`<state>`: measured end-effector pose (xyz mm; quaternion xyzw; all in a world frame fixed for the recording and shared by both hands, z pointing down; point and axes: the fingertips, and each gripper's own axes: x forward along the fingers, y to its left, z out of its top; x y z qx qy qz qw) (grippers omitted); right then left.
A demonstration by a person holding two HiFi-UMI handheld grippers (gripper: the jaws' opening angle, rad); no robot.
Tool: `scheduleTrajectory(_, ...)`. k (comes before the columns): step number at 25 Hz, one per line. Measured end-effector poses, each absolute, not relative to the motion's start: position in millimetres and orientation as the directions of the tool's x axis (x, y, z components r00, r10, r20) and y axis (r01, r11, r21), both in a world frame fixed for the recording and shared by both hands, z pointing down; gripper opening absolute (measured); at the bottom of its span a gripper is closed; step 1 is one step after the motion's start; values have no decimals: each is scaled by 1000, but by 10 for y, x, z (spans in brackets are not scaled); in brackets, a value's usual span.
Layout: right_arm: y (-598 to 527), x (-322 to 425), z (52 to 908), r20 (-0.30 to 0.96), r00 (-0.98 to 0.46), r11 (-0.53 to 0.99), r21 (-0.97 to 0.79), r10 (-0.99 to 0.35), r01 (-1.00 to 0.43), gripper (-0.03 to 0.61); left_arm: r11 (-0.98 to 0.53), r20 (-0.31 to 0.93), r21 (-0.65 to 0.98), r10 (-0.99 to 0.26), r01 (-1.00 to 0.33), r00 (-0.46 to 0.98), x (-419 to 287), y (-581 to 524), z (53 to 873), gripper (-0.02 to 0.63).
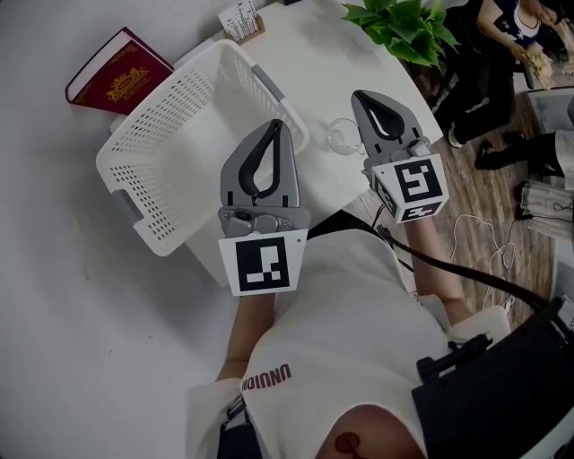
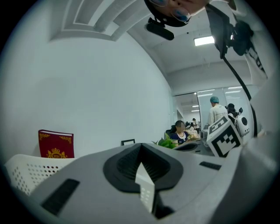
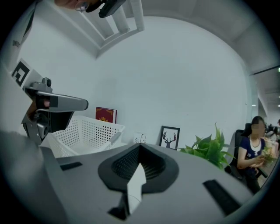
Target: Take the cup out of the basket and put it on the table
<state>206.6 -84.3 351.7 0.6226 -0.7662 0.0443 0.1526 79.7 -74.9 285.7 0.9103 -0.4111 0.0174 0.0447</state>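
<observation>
1. A white basket [image 1: 179, 116] with perforated walls sits on the white bench [image 1: 72, 341], in front of the person.
2. The cup [image 1: 342, 137], a clear glass, stands on the bench outside the basket, just beside its right-hand rim.
3. The left hand-held gripper [image 1: 278, 124] has its jaws pressed together with nothing between them. In the head view its tip lies over the basket's near right edge.
4. The right hand-held gripper [image 1: 357, 94] also has its jaws together and holds nothing. Its tip is just beside the cup in the head view; whether it touches the glass cannot be told.
5. The two hand-held grippers are side by side, with the cup between their tips in the head view.
6. A dark red book [image 1: 117, 73] with a gold crest leans against the wall behind the basket.
7. A small holder of cards [image 1: 240, 20] stands at the far edge of the bench, with a framed deer picture [image 3: 169, 137] close to it.
8. A leafy green plant [image 1: 404, 27] stands at the bench's far right.
9. Beyond the plant, a seated person [image 3: 253, 153] in dark clothes is in view.
</observation>
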Motion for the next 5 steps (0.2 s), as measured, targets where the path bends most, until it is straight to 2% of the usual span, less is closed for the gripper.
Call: scheduleTrajectory(5, -850, 2049, 3531, 293, -185, 228, 120, -938, -966, 17, -657, 70, 65, -748, -751, 660, 791, -751, 2863, 9)
